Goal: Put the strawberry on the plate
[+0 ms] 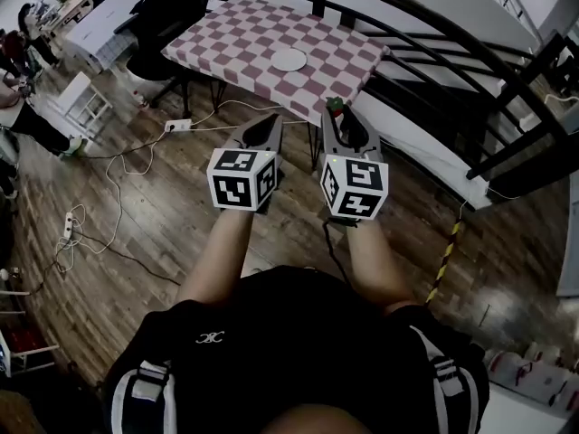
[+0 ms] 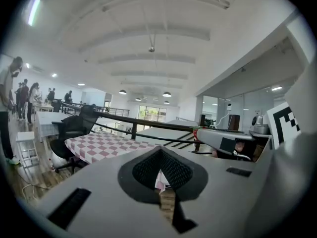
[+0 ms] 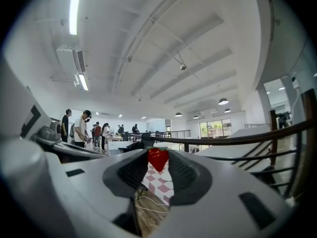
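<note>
A red strawberry (image 3: 158,158) with a green top is pinched at the tips of my right gripper (image 3: 158,160), which is shut on it; in the head view the strawberry (image 1: 336,107) shows at the tips of that gripper (image 1: 336,112). My left gripper (image 1: 270,118) is held beside it, its tips together with nothing between them; the same gripper (image 2: 159,151) looks shut in its own view. The white plate (image 1: 289,60) lies on the checkered table (image 1: 226,43) ahead, well beyond both grippers; part of the plate (image 3: 166,176) shows between the right jaws.
A black railing (image 1: 452,43) curves along the right, with a stairwell behind it. Cables and a power strip (image 1: 178,126) lie on the wooden floor. A black chair (image 1: 172,16) stands at the table's left. People stand far off at the left (image 2: 10,108).
</note>
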A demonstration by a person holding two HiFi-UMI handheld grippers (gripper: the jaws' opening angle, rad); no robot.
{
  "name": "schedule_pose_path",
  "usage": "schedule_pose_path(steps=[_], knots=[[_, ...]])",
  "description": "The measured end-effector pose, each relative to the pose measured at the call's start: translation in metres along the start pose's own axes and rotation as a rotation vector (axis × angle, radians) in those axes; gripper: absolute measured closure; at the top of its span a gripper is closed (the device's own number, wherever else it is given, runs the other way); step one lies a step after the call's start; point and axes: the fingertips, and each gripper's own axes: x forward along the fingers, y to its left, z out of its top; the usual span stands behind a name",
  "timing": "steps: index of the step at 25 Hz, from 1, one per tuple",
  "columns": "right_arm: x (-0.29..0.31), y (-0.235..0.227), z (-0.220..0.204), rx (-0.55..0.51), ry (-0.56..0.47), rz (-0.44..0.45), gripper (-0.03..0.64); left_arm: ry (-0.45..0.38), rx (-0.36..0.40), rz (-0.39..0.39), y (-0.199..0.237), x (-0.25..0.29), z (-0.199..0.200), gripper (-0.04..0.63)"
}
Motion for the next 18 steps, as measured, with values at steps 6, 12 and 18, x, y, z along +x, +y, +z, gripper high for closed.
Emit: schedule_pose_path(steps=[6,12,18], knots=[[-0.005,-0.018,-0.004,-0.006,0.0,0.042,0.48,0.015,0.008,0.02,-0.021,0.013,-0.009,0.604],[-0.011,-0.036,-0.01,-0.011,0.001,0.077,0.48,0.01,-0.005,0.047,-0.037,0.024,-0.014,0.604],[0.002,-0.045,-0.019,0.018,0.01,0.093,0.48,0.012,-0.01,0.059,-0.031,0.035,-0.014,0.604]])
